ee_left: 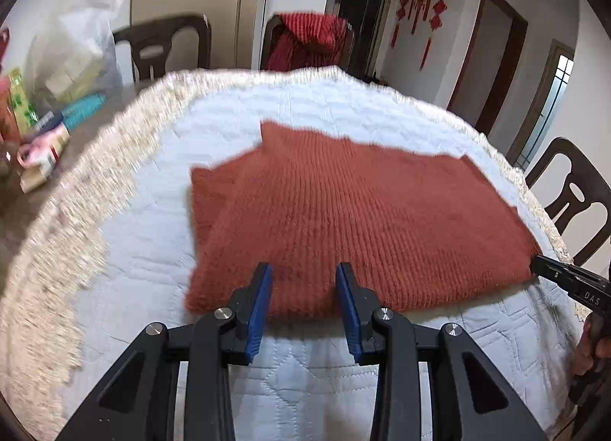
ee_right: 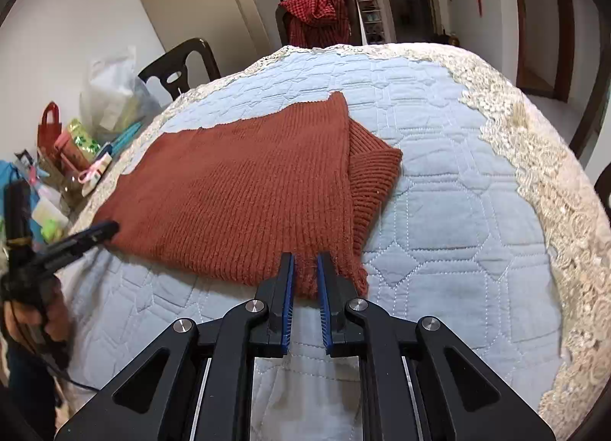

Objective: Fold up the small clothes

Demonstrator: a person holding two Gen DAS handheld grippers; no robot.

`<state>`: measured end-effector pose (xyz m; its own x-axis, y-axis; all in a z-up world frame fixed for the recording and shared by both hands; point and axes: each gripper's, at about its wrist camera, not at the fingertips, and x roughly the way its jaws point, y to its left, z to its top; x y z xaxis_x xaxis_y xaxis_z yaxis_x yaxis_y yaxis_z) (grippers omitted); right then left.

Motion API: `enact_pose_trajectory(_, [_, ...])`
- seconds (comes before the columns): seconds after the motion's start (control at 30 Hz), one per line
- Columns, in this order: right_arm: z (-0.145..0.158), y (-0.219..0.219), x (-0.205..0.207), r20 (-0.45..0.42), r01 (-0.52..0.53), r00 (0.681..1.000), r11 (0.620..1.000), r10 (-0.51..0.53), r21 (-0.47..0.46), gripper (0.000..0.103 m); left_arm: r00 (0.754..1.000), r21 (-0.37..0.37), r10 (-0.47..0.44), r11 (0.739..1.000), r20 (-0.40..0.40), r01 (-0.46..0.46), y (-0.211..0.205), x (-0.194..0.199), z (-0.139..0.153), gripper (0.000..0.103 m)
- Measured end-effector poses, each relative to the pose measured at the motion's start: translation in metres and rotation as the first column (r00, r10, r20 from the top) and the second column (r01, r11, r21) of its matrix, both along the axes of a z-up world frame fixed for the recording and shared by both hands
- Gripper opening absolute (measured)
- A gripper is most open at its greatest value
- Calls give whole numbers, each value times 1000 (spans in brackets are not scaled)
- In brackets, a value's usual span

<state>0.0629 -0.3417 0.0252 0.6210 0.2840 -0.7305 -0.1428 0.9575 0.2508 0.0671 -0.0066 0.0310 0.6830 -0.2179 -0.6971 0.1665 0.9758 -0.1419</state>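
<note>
A rust-red knitted sweater (ee_left: 343, 219) lies flat on the pale blue quilted cover (ee_left: 214, 124), with one sleeve folded over its body. In the left wrist view my left gripper (ee_left: 303, 277) is open, its blue pads astride the sweater's near hem at the left corner. In the right wrist view the sweater (ee_right: 244, 189) shows with a ribbed part sticking out at the right. My right gripper (ee_right: 305, 265) is shut on the near hem at the right corner. The right gripper also shows in the left wrist view (ee_left: 542, 265), and the left gripper in the right wrist view (ee_right: 105, 229).
The quilt has a cream lace border (ee_right: 534, 158). Dark chairs (ee_left: 168, 44) stand around the table; one carries a red checked garment (ee_right: 319, 15). Bags, boxes and small items (ee_right: 76, 151) crowd the table's left side.
</note>
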Motion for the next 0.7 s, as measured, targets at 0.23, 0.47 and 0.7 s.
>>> enact_pose_trajectory(0.23, [-7, -10, 1, -16, 32, 999, 999, -32, 18, 12, 996, -56, 54, 997, -72, -58, 28, 11, -17, 37])
enact_pose_trajectory(0.47, [3, -8, -1, 9, 34, 999, 999, -34, 14, 12, 998, -77, 51, 996, -37, -54, 30, 5, -8, 37])
enact_pose_trajectory(0.7, [-7, -14, 6, -18, 44, 999, 999, -44, 28, 12, 997, -83, 52, 995, -62, -57, 30, 8, -14, 37])
